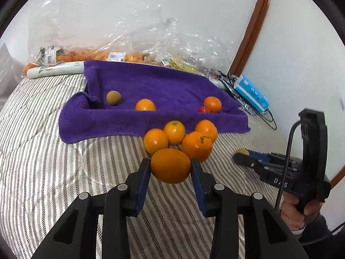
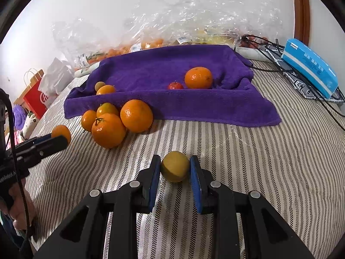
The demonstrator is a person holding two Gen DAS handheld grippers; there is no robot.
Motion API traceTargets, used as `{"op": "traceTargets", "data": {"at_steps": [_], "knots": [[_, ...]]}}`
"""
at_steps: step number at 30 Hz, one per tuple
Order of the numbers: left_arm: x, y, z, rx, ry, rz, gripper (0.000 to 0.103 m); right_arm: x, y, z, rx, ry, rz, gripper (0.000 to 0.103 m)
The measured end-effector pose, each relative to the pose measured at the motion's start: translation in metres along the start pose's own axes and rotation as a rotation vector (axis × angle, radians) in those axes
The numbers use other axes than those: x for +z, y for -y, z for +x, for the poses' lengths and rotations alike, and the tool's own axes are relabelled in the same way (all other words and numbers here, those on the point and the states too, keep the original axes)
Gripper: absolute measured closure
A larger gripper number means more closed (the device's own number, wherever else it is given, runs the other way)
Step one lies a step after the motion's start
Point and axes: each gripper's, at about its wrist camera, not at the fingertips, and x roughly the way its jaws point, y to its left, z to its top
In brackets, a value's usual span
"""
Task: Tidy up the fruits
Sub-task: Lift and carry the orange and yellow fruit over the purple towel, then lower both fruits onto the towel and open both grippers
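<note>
Left claw (image 1: pixel 170 166) clamped on a mandarin (image 1: pixel 170 165), low centre of frame. Right claw (image 2: pixel 175 168) pinching a yellowish fruit (image 2: pixel 175 169) just off the bed (image 2: pixel 258 161). Probably both headed for the purple towel (image 2: pixel 172 108), upper middle, already cradling sorted fruit.

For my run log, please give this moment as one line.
left gripper: shut on orange | right gripper: shut on yellow fruit | pile: beside towel
</note>
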Motion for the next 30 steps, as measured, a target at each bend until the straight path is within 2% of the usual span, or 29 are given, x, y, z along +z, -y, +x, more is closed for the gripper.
{"op": "traceTargets", "data": {"at_steps": [6, 13, 16, 23, 27, 30], "knots": [[0.002, -0.006, -0.005, 0.002, 0.029, -0.034, 0.067, 0.0, 0.002, -0.001, 0.016, 0.007, 0.002, 0.076], [0.009, -0.01, -0.005, 0.038, 0.045, -0.046, 0.067, 0.006, -0.008, -0.007, 0.006, 0.031, -0.044, 0.076], [0.019, -0.011, -0.01, 0.055, 0.063, -0.052, 0.067, 0.021, -0.01, -0.014, 0.025, 0.057, -0.049, 0.076], [0.064, -0.012, -0.013, 0.126, 0.11, -0.051, 0.067, 0.077, -0.017, -0.032, 0.033, 0.184, -0.092, 0.076], [0.089, -0.019, -0.007, 0.135, 0.136, -0.083, 0.067, 0.106, -0.018, -0.03, 0.035, 0.224, -0.109, 0.076], [0.105, -0.024, 0.004, 0.168, 0.153, -0.099, 0.067, 0.124, -0.014, -0.024, 0.034, 0.242, -0.114, 0.076]]}}
